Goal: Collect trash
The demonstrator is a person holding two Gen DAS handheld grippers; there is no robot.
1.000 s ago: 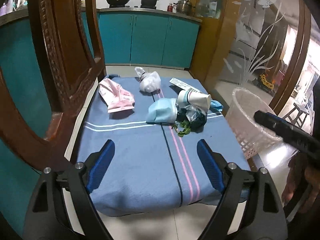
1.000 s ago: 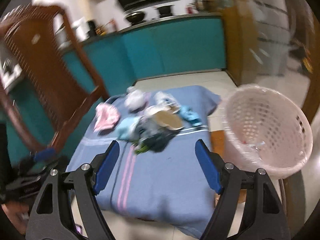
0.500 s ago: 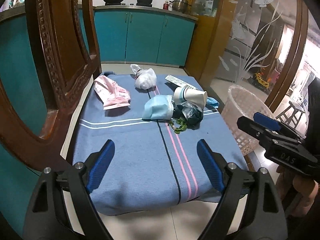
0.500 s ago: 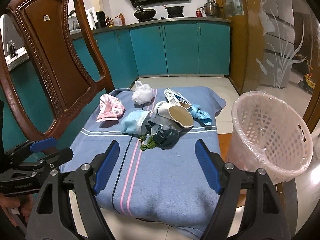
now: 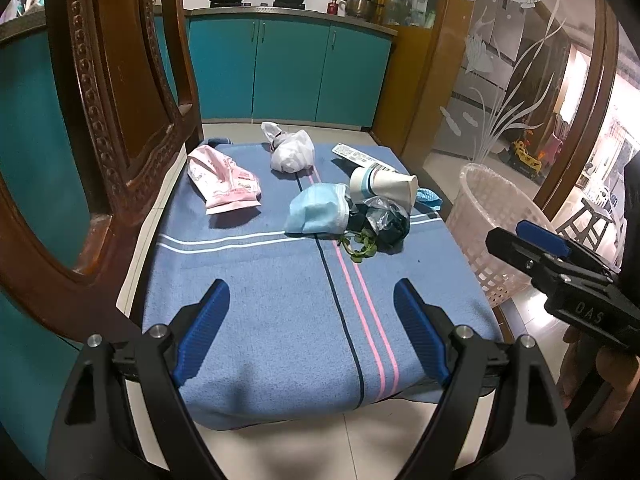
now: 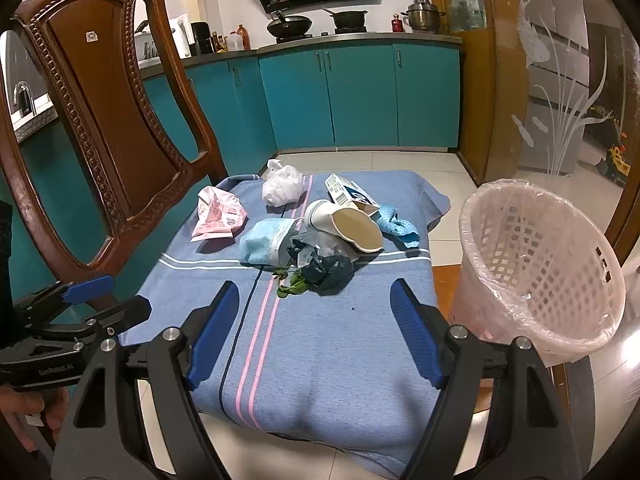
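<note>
On the far half of the blue striped towel (image 6: pixel 320 344) covering the chair seat lies the trash: a pink wrapper (image 6: pixel 218 216) near the left edge by the carved chair back (image 6: pixel 104 120), a knotted white bag (image 6: pixel 282 186) toward the far edge, a blue face mask (image 6: pixel 262 246), a tipped paper cup (image 6: pixel 348 228) touching a flattened carton (image 6: pixel 350 194), a dark crumpled bag (image 6: pixel 326 266) with green leaves (image 6: pixel 292 282), and a blue cloth scrap (image 6: pixel 398 224) at the right edge. The pink lined basket (image 6: pixel 536 264) stands on the floor just beside the seat's right edge. The left tongs (image 5: pixel 312 326) and right tongs (image 6: pixel 314 328) both hover over the near edge, spread wide and empty.
</note>
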